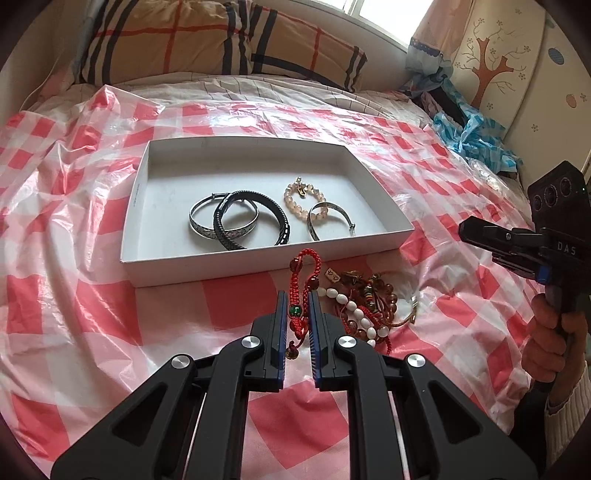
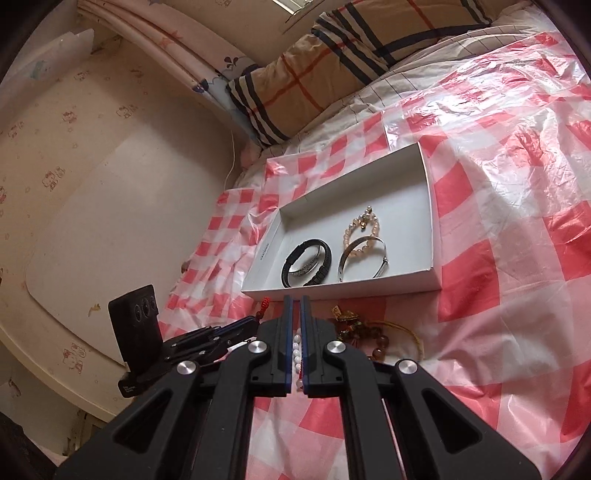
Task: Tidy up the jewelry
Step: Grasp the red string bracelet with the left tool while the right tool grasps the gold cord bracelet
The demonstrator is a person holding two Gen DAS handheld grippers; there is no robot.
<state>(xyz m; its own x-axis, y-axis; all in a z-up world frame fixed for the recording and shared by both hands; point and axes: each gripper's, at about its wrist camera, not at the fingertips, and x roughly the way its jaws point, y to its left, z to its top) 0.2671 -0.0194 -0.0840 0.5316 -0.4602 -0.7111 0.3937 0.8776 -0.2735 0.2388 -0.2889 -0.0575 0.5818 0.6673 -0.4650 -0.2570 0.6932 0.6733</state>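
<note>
The white tray (image 1: 135,206) lies straight ahead of both grippers. The left gripper (image 1: 296,317), nearer it, pinches the red cord bracelet (image 1: 300,291) (hanging lengthwise); the right gripper (image 2: 296,332) clamps white beads (image 2: 295,347).

Bed (image 1: 74,332) covered w/ crinkled red-and-white checked plastic sheet (image 1: 424,155), shiny, creased all over. Beneath it at the head end, pale bedsheet w/ thin dark grid lines (image 1: 295,86). Tan plaid pillows (image 1: 207,40) w/ navy + orange stripes along the head of the bed, bright window (image 1: 388,11) behind. Blue-and-white crumpled plastic bag (image 1: 469,136) at far right edge of the bed. Beside it, cream panel w/ brown tree + small flowers print (image 1: 495,66). Right wrist view: cream wall w/ small cartoon-cat pattern (image 2: 55,173), thin white cable (image 2: 232,158) hanging near the pillow corner.
</note>
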